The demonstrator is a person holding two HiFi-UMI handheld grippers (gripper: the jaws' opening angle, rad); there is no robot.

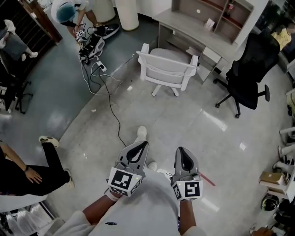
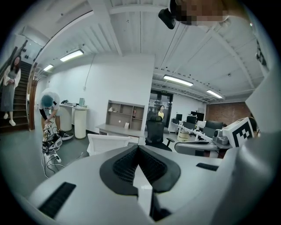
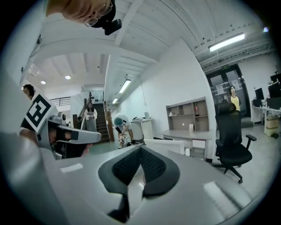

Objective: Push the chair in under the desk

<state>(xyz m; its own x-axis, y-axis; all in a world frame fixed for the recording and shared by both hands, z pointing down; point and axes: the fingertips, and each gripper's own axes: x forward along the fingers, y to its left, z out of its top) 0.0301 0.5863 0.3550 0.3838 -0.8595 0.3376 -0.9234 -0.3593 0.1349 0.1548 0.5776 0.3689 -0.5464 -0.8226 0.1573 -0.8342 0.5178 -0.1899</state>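
A white chair (image 1: 167, 69) stands on the grey floor a little out from the pale desk (image 1: 198, 28), its back toward me. It also shows small in the left gripper view as the white chair (image 2: 107, 143) and in the right gripper view as the white chair (image 3: 169, 146). My left gripper (image 1: 143, 144) and right gripper (image 1: 179, 149) are held side by side close to my body, well short of the chair. Both are shut with nothing between the jaws.
A black office chair (image 1: 251, 69) stands right of the desk. A person (image 1: 73, 14) crouches at far left by cables (image 1: 103, 78) that trail across the floor. Another person sits at the left edge (image 1: 27, 170). Boxes and gear (image 1: 272, 184) line the right side.
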